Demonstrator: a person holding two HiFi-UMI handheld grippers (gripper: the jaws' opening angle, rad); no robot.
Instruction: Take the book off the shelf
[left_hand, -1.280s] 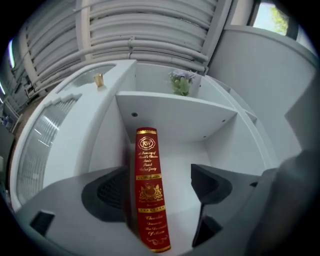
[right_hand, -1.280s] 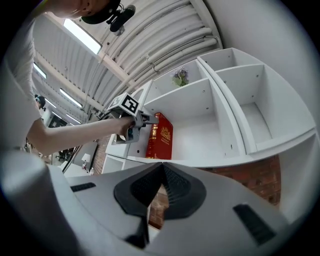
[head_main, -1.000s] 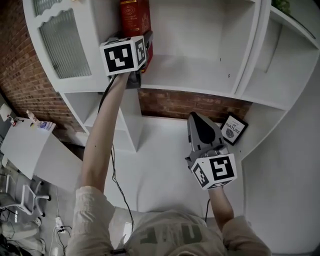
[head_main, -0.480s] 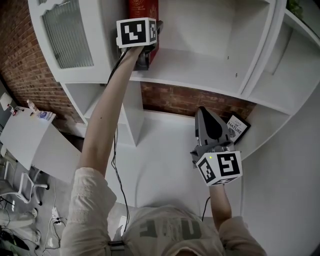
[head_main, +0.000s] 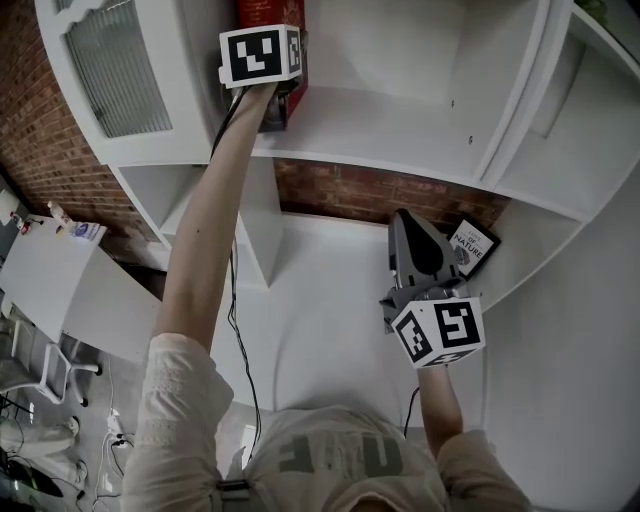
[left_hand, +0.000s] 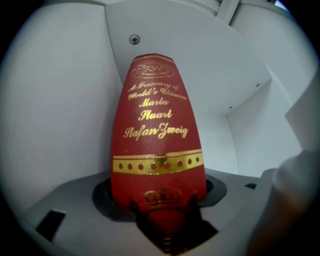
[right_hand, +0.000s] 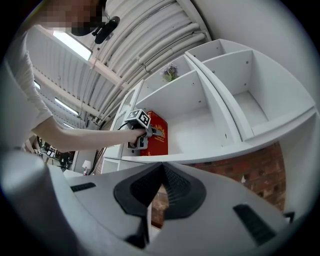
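Observation:
A red book (left_hand: 157, 125) with gold lettering on its spine stands upright at the left end of the white shelf (head_main: 400, 130), against the side wall. My left gripper (left_hand: 160, 200) is raised to it. Its jaws are closing on the spine's lower part, and the dark pads (left_hand: 104, 197) lie against both covers. In the head view the same book (head_main: 264, 12) shows above the marker cube, with the left gripper (head_main: 292, 72) at its edge. My right gripper (head_main: 408, 228) hangs low over the counter, shut and empty, far from the book. Its own view shows the right gripper (right_hand: 159, 172) closed.
A small book (head_main: 468, 252) with a dark cover leans in the lower right niche. A frosted glass cabinet door (head_main: 115, 70) is left of the shelf. A brick wall (head_main: 380, 200) runs below it, above the white counter (head_main: 320, 300). A vertical divider (head_main: 515, 90) bounds the shelf bay on the right.
My left gripper has moved up and forward onto the red book's spine. The right gripper has barely shifted.

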